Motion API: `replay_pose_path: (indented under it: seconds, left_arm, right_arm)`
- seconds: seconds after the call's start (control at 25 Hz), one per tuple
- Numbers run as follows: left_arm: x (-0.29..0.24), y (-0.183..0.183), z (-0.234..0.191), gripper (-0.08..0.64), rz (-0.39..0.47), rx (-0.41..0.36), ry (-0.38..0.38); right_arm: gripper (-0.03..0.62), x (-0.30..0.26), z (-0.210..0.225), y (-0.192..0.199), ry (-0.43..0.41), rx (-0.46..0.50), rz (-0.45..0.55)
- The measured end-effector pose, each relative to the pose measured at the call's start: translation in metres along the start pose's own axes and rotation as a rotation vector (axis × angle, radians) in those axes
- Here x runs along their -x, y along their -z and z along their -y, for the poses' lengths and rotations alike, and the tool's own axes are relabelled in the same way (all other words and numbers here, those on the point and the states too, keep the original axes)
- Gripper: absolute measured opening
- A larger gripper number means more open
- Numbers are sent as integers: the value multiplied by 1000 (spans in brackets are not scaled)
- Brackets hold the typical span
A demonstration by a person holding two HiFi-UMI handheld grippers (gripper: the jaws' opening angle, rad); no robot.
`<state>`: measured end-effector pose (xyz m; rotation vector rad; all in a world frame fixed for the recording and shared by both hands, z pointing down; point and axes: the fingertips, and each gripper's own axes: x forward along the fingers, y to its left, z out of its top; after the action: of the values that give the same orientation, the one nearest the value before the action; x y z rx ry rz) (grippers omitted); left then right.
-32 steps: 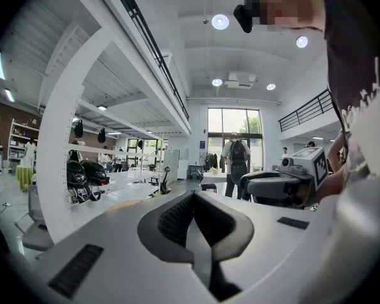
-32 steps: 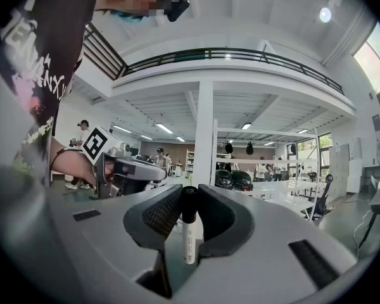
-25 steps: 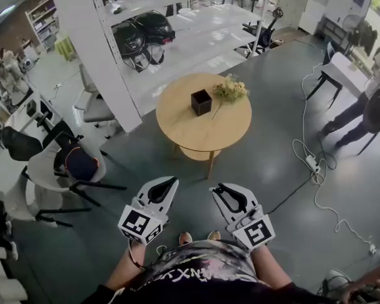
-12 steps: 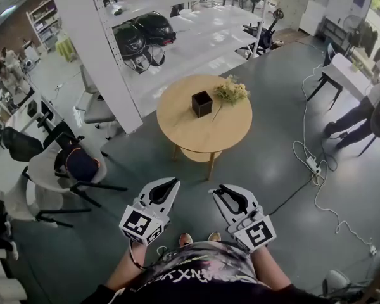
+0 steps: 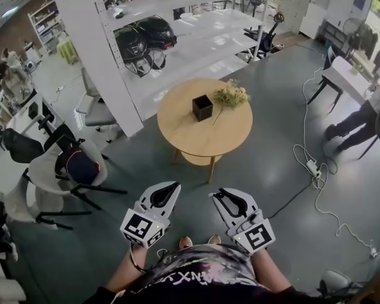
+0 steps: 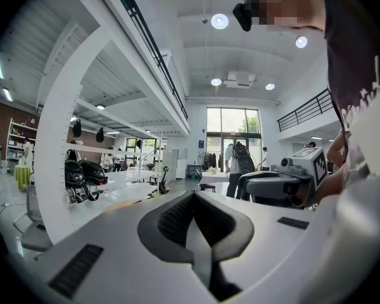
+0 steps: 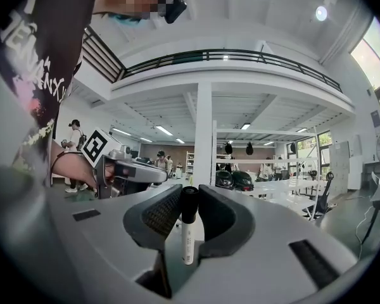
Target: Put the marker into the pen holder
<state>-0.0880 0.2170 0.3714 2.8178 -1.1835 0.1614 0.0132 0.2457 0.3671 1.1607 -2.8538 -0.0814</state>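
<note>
Right gripper (image 7: 189,201) pinches the marker (image 7: 188,233), which stands upright between the pads with its black cap at the jaw tips and its white barrel down in the throat. Left gripper (image 6: 196,215) has its jaws pressed together with nothing in them.

The pen holder (image 5: 202,106) is a black, open-topped box on the round worktop (image 5: 202,138), just beside the flowers (image 5: 231,94). It is well apart from both grippers, so the marker is nowhere near it yet and the task looks barely under way.

Risks, as I judge them:
- The hold is mostly on the cap end. The barrel could swing or slip on the walk over, or when the gripper is tipped to drop it.
- The holder mouth is small, so a tilted marker could catch the rim or knock the holder into the flowers.
- A cable (image 5: 316,189) lies on the floor to the right, so drifting that way could mean a trip.

Pose: both grippers are held low in front of the waist, side by side but not touching, with the jaws pointing forward toward the worktop. The marker cubes face up at the head camera. Forearms are bent in close to the body.
</note>
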Motion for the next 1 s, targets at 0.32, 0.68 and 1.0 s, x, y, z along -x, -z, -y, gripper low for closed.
replay_pose_path:
  seconds: [0.32,0.68,1.0]
  left_arm:
    - [-2,1,3,20,0,-6,4]
    - [-6,0,9,20,-6,-8,3]
    - [-17,0,31,20,-11,-19,-6]
  right_arm:
    - [83,2,0,3,0,-1,-1]
    - [83,8,5,-1,-1,-17,14]
    - [83,27,13,0,-25,3,33]
